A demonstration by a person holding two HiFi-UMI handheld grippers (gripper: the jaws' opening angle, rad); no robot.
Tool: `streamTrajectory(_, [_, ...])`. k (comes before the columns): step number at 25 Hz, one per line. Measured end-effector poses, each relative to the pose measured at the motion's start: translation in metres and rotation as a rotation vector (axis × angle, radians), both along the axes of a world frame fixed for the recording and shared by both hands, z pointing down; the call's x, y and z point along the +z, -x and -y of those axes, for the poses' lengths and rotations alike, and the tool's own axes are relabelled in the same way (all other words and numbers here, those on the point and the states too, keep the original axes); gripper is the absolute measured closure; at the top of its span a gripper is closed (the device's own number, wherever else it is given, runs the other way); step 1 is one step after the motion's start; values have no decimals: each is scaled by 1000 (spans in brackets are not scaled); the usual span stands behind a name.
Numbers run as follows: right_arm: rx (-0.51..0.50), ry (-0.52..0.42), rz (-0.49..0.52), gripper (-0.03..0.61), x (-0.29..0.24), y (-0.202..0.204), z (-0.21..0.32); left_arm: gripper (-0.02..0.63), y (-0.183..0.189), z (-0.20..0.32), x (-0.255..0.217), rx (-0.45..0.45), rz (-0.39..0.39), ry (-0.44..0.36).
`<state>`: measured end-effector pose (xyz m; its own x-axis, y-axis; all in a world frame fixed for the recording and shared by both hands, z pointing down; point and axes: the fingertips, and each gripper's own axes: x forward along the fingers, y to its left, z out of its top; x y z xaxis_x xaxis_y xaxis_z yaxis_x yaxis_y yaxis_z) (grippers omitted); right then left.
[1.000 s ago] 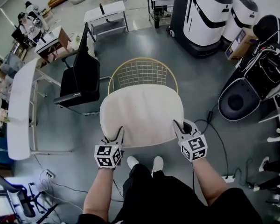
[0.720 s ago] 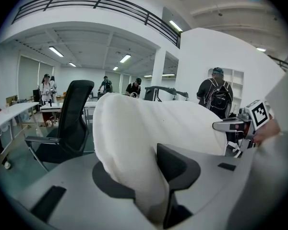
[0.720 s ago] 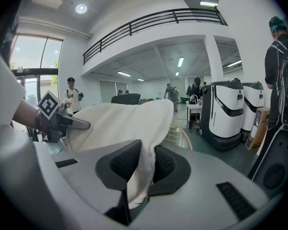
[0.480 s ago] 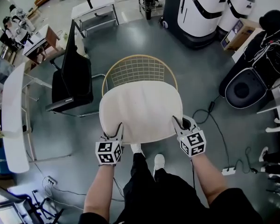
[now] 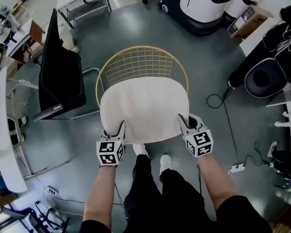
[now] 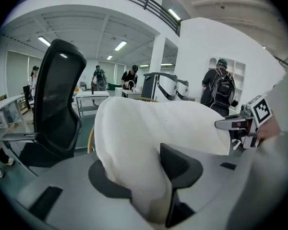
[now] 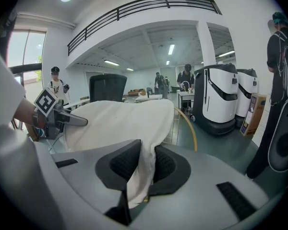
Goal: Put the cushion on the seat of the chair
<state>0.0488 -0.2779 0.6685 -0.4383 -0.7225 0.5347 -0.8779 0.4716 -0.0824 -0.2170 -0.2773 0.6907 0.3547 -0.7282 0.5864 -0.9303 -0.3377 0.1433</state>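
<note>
The cream cushion (image 5: 144, 108) lies spread over the seat of the gold wire chair (image 5: 141, 64), whose mesh back shows behind it. My left gripper (image 5: 115, 132) holds the cushion's near left edge. In the left gripper view a thick fold of cushion (image 6: 153, 128) fills the gap of this gripper (image 6: 144, 181), whose jaws are opening. My right gripper (image 5: 187, 125) is shut on the near right edge. In the right gripper view the cloth (image 7: 120, 119) is pinched thin in the right gripper (image 7: 141, 169). I cannot tell whether the cushion rests on the seat.
A black office chair (image 5: 60, 76) stands close on the left, beside a white table (image 5: 2, 130). White machines (image 5: 203, 4) stand behind, a black round base (image 5: 264, 76) to the right. A cable and power strip (image 5: 237, 168) lie on the floor. The person's shoes (image 5: 140, 150) are under the cushion's near edge.
Both grippers have come down and forward with the cushion, which now sits lower against the wire chair. The left jaws stand wider apart than before.
</note>
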Motion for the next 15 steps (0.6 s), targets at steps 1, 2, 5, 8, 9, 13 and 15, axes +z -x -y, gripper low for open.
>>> streamTrajectory(1, [5, 6, -3, 517, 12, 1, 5, 417, 2, 6, 12, 4, 1, 8])
streamTrajectory(2, [9, 14, -7, 517, 23, 2, 10, 415, 3, 11, 24, 8, 0, 16])
streamTrajectory(5, [11, 42, -25, 517, 58, 3, 23, 408, 5, 23, 60, 13, -3, 45])
streamTrajectory(8, [16, 76, -37, 517, 95, 3, 36, 403, 7, 34, 96, 18, -5, 74])
streamTrajectory(9, [20, 88, -39, 517, 107, 3, 39, 402, 7, 38, 107, 20, -5, 84])
streamTrajectory(13, [30, 129, -63, 517, 149, 1, 51, 394, 7, 49, 150, 32, -9, 126])
streamTrajectory(15, [36, 145, -71, 517, 167, 0, 57, 391, 6, 55, 169, 34, -15, 146])
